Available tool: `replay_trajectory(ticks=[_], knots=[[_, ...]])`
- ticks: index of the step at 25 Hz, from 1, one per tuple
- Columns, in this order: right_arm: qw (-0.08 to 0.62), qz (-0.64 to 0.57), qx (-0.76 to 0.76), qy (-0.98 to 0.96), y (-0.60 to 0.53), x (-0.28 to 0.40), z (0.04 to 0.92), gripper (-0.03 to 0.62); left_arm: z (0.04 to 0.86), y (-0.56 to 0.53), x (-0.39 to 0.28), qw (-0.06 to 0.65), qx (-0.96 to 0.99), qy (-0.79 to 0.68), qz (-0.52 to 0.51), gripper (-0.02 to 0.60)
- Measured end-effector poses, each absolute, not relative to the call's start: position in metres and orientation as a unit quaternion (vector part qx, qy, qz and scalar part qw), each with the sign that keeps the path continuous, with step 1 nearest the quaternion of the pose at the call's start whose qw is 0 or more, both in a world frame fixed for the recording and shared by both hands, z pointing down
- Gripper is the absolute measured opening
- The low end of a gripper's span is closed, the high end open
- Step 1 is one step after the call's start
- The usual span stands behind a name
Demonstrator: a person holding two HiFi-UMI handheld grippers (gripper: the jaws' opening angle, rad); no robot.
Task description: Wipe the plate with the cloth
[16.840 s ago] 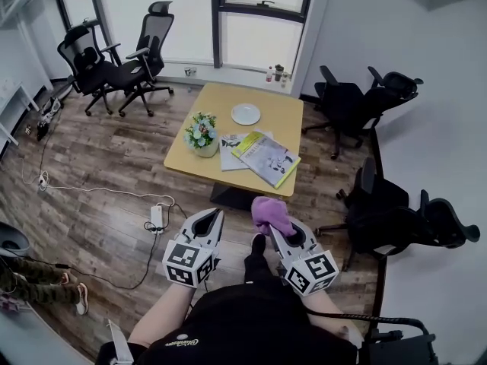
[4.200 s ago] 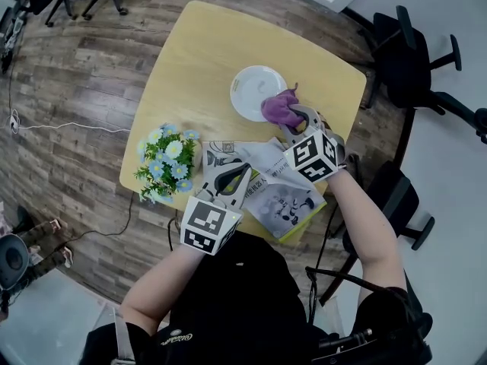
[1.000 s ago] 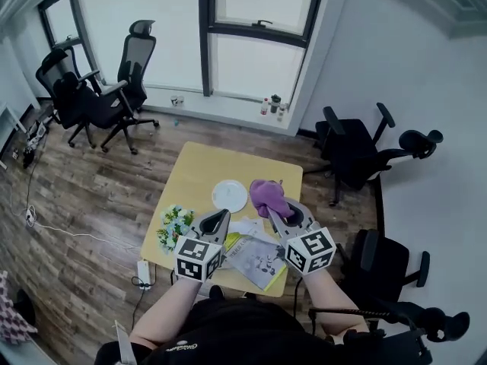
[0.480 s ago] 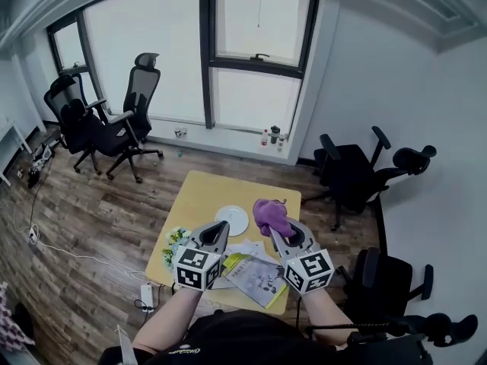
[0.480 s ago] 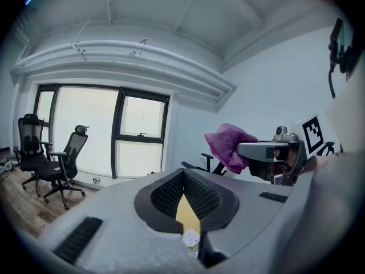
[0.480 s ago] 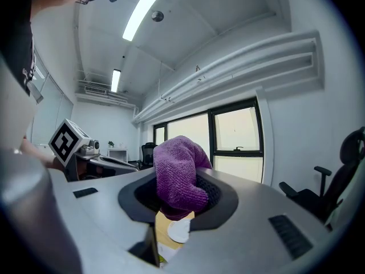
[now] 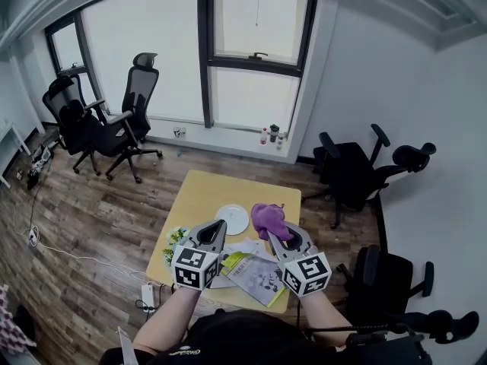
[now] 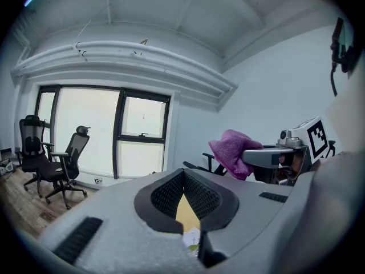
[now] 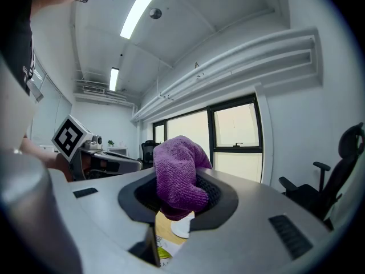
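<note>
A: Right gripper [image 7: 280, 233] clamped on the purple cloth [image 7: 265, 217], held high!
B: Left gripper [image 7: 212, 230] closed, empty. White plate [image 7: 232, 219] on the yellow table [image 7: 202, 195], nine o'clock of the cloth. Magazine [image 7: 260, 274] print unreadable; wooden floor [image 7: 91, 226].

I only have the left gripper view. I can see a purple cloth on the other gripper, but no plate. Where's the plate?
Observer: The round white plate lies on the yellow wooden table, in front of both grippers in the head view.
Operator: Is the cloth on it?
Observer: No. The right gripper holds the purple terry cloth raised off the table, with its jaws shut on it.
Operator: Anything beside the plate that I could hit?
Observer: A bunch of white and blue flowers stands at the table's near left edge, and magazines lie on the near side of the plate.
</note>
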State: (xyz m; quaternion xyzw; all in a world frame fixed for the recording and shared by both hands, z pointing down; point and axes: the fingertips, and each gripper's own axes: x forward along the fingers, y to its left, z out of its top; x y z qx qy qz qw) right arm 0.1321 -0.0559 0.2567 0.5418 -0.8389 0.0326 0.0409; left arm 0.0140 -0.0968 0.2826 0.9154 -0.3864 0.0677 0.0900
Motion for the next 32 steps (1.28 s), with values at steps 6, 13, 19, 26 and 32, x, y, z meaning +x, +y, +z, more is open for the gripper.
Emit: replay_trajectory(ticks=[6,13,19,26,32], knots=[[0.044,0.037,0.542,-0.838,-0.055,0.130,0.261,0.092,0.286,-0.098,0.014,0.094,0.915,-0.386,0.067,0.008],[0.047,0.040,0.541,-0.839,-0.055,0.125,0.265,0.092,0.283,-0.098,0.013,0.093,0.916,-0.385,0.060,0.008],[0.050,0.045,0.539,-0.840,-0.057,0.121,0.270,0.092,0.289,-0.097,0.010,0.098,0.915,-0.385,0.066,0.008],[0.054,0.047,0.537,-0.841,-0.059,0.118,0.272,0.092,0.291,-0.098,0.008,0.105,0.915,-0.385,0.064,0.008],[0.055,0.047,0.535,-0.842,-0.061,0.114,0.272,0.091,0.291,-0.099,0.005,0.105,0.914,-0.386,0.060,0.008]])
